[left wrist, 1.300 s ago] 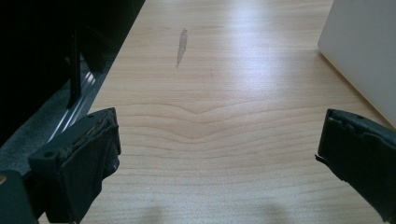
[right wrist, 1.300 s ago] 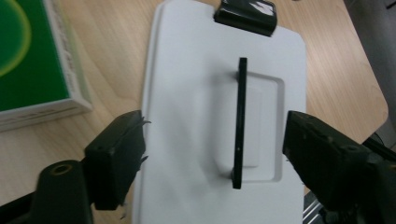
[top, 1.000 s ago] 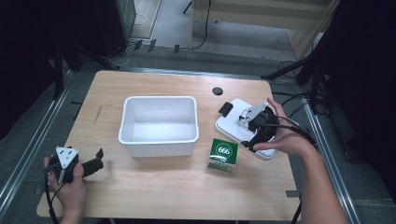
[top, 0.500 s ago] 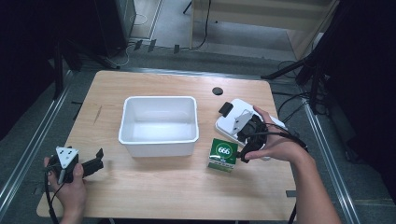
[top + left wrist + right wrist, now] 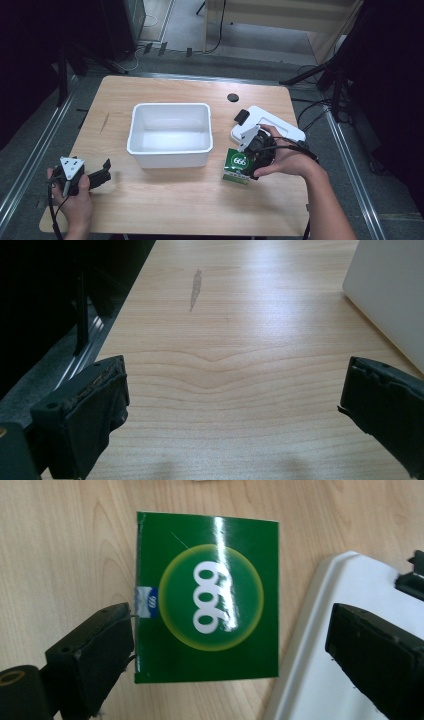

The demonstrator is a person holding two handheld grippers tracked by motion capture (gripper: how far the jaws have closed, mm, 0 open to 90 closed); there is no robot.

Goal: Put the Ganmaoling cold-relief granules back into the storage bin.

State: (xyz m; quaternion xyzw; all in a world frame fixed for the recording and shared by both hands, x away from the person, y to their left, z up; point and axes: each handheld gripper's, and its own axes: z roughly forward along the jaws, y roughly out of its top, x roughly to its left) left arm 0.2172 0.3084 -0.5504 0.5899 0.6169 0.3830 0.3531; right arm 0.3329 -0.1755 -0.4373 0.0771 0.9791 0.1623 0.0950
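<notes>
A lab: wooden table point(image 5: 165, 200) (metal-railed), floor cables point(image 5: 320, 112), dark surroundings.

- The green box point(image 5: 207, 597) bears three white figures inside a green circle with a yellowish ring; in the high view they read "666" point(image 5: 240, 161), while in the right gripper view the same figures stand turned on their side.
- A small blue and white label point(image 5: 146, 601) sits at the left edge of the box in the right gripper view; it carries a tiny white mark too small to read.
- Nothing else in the pictures carries readable writing.
</notes>
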